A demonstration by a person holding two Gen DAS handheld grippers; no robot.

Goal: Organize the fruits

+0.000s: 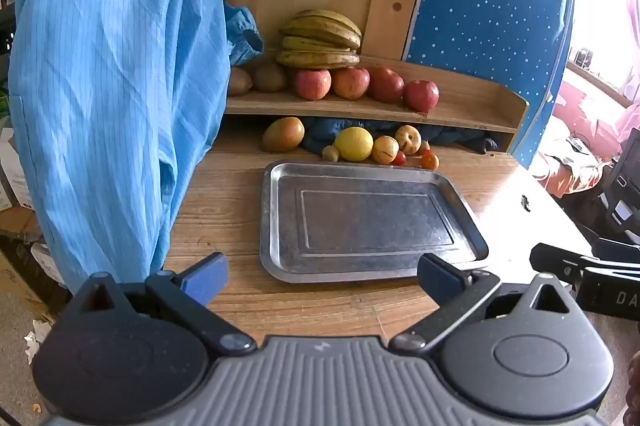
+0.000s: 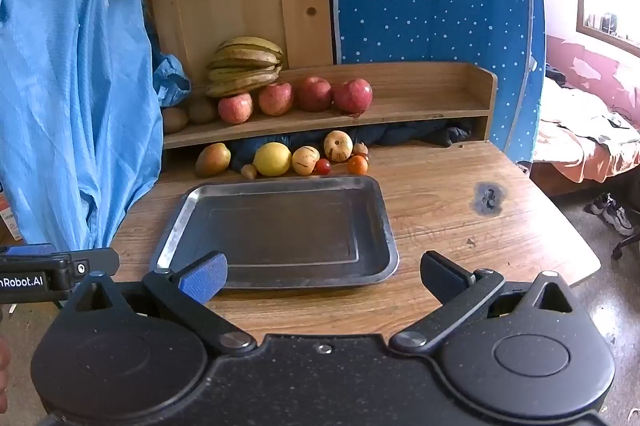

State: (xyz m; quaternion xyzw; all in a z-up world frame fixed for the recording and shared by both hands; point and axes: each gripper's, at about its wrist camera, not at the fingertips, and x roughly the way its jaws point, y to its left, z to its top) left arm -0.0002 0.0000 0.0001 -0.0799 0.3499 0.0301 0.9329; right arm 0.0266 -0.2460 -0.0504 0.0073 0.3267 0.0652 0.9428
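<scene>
Red apples (image 1: 366,83) line the shelf (image 1: 472,105); both grippers (image 1: 320,276) (image 2: 322,276) gape, holding nothing.

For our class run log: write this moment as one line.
left gripper: open | right gripper: open | tray: empty | fruits: untouched behind

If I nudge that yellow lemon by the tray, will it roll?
Probably: the lemon is rounded and sits loose on the flat table. Its smooth skin may slip between open fingers. It looks firm, so a moderate squeeze should be safe, and neighbouring fruit could get bumped.
</scene>
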